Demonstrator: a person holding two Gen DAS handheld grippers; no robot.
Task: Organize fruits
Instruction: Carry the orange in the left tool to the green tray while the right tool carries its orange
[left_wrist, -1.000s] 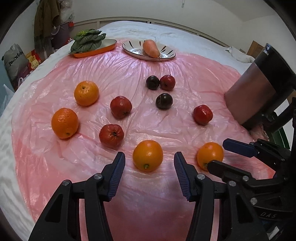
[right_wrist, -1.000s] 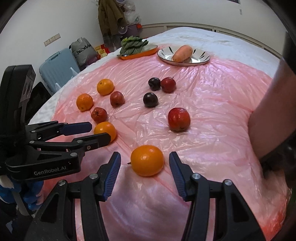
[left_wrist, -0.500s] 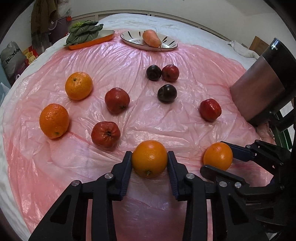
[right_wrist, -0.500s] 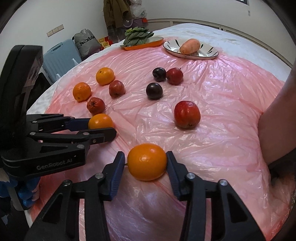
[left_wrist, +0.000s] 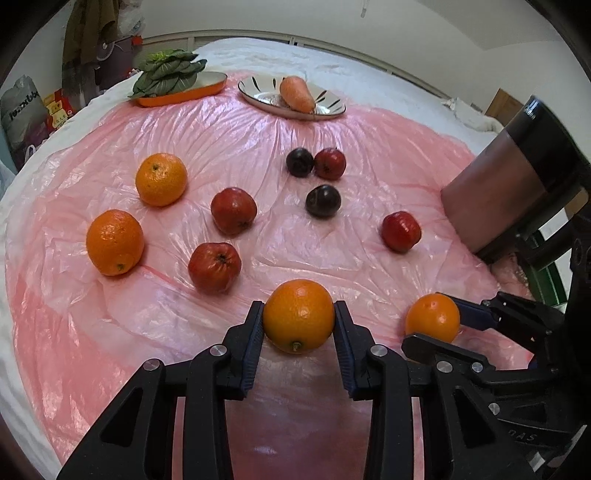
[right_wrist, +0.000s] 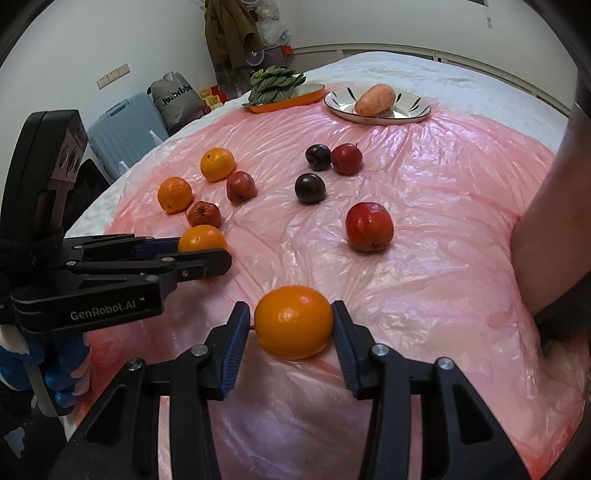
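The bed (left_wrist: 369, 74) fills both views, white at its edges and covered by a wrinkled pink sheet (left_wrist: 332, 125) that carries everything. At the far end stand an orange tray (left_wrist: 210, 83) of leafy greens (left_wrist: 168, 72) and, beside it, a striped plate (left_wrist: 328, 107) with a carrot (left_wrist: 295, 94) lying on it.

My left gripper (left_wrist: 298, 325) has its jaws pinching an orange (left_wrist: 298, 320); the fruit sits squarely between the two pads, both pressing its sides, low on the near part of the sheet. My right gripper (right_wrist: 293, 325) has just been closing its jaws on a second orange (right_wrist: 293, 320); in the right wrist view both pads meet its sides, so it is held as well. The two grippers stand side by side, near each other.

Farther out on the left lie two loose oranges (left_wrist: 115, 242) and (left_wrist: 161, 178), well apart from my jaws. Three red apples rest mid-sheet: two near the loose oranges (left_wrist: 214, 266) and (left_wrist: 233, 209), one to the right (left_wrist: 400, 231). Beyond them, toward the plate, a dark plum (left_wrist: 322, 200) lies alone, and another dark plum (left_wrist: 299, 161) touches a small red fruit (left_wrist: 330, 163).
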